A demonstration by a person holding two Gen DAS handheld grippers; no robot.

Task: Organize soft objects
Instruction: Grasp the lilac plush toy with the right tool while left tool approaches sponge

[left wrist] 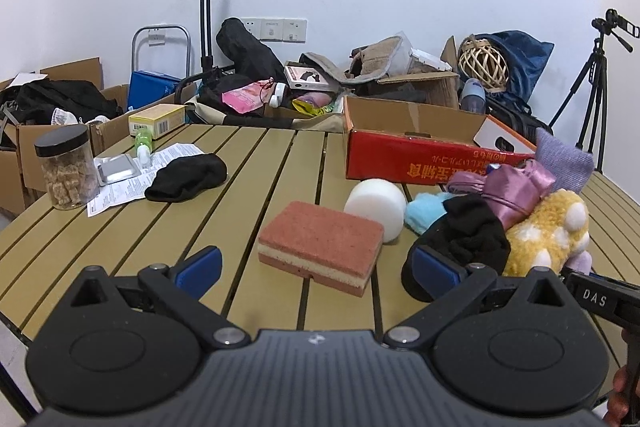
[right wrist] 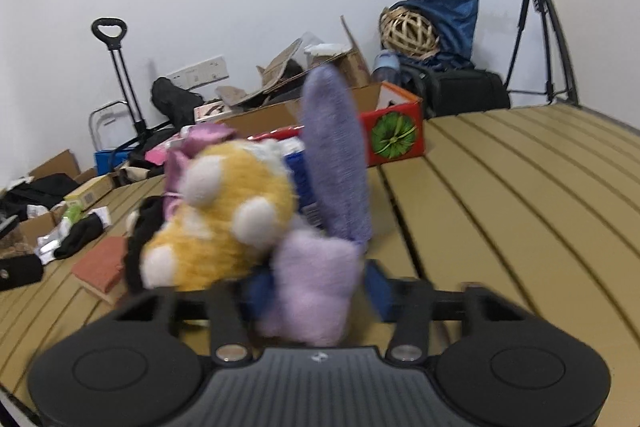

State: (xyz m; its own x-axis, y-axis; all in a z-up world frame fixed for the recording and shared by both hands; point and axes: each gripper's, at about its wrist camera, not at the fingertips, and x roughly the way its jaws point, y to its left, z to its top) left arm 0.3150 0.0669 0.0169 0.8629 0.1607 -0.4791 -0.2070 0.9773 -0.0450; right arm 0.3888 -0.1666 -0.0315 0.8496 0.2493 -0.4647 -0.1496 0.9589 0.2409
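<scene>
Your right gripper (right wrist: pixel 318 289) pinched the plush toy's (right wrist: pixel 308 291) lilac part; left gripper (left wrist: pixel 316 267) was spread wide w/ nothing between. Red box (left wrist: pixel 420 157) sat at the tabletop's (left wrist: pixel 248 163) far edge; contents couldn't be seen.

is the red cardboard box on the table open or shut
Open. In the left wrist view the red cardboard box shows its bare brown inside walls with no lid across the top. Whether anything lies inside cannot be told.
</scene>
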